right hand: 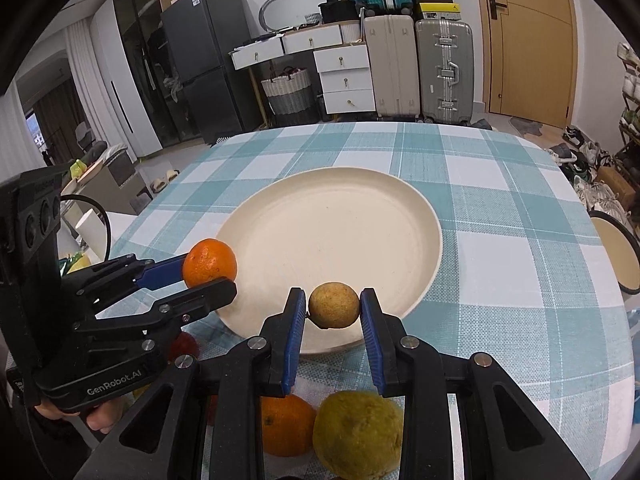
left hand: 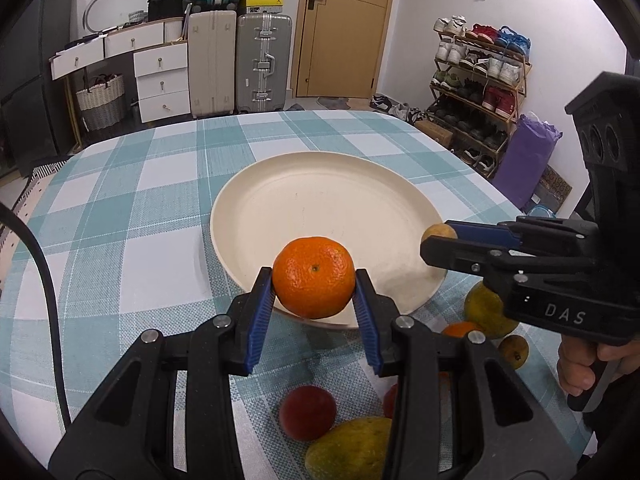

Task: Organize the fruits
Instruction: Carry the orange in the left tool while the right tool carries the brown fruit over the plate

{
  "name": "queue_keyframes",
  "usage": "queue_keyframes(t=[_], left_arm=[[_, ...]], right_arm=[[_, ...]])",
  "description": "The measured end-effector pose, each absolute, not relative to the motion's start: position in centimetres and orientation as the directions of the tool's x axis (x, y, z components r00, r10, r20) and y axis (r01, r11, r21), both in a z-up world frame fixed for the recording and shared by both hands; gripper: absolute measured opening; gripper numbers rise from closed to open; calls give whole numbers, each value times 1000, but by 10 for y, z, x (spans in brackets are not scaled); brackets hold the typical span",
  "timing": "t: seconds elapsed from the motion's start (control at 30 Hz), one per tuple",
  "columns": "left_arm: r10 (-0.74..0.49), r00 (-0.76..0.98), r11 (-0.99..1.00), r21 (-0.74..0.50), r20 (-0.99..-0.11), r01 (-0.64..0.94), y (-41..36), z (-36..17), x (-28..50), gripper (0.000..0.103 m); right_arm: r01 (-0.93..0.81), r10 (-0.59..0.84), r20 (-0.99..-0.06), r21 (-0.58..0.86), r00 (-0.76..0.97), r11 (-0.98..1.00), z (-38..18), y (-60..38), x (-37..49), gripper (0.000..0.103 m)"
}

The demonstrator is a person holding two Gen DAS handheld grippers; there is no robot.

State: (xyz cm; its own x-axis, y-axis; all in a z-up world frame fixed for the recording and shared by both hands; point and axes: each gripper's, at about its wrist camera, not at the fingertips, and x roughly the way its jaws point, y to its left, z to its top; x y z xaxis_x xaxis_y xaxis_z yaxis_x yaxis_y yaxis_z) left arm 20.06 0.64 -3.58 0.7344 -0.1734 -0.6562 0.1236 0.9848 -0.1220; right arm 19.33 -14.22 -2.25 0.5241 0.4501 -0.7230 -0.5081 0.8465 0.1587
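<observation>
My left gripper (left hand: 314, 280) is shut on an orange tangerine (left hand: 314, 276) and holds it above the near rim of a cream plate (left hand: 320, 196). From the right wrist view the same tangerine (right hand: 210, 262) hangs at the plate's left rim (right hand: 248, 216). My right gripper (right hand: 334, 306) is shut on a small brownish-yellow round fruit (right hand: 334, 305) over the plate's near edge; in the left wrist view that fruit (left hand: 438, 232) peeks past the right gripper's tip. The plate has nothing in it.
Loose fruit lies on the checked tablecloth near me: a red peach (left hand: 307, 412), a yellow-green mango (left hand: 348, 450), a yellow-green citrus (right hand: 358, 434), an orange (right hand: 286, 424), a small brown fruit (left hand: 513, 350). A second dish (right hand: 614, 256) sits at the right edge.
</observation>
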Motion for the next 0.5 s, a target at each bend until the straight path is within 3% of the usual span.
queue_keyframes(t=[0.5], left_arm=[[-171,724,985,-108,-668,133,4,-41,202,36]], right_arm=[[-500,414,-753,131,511,856,-32,-135,202,29]])
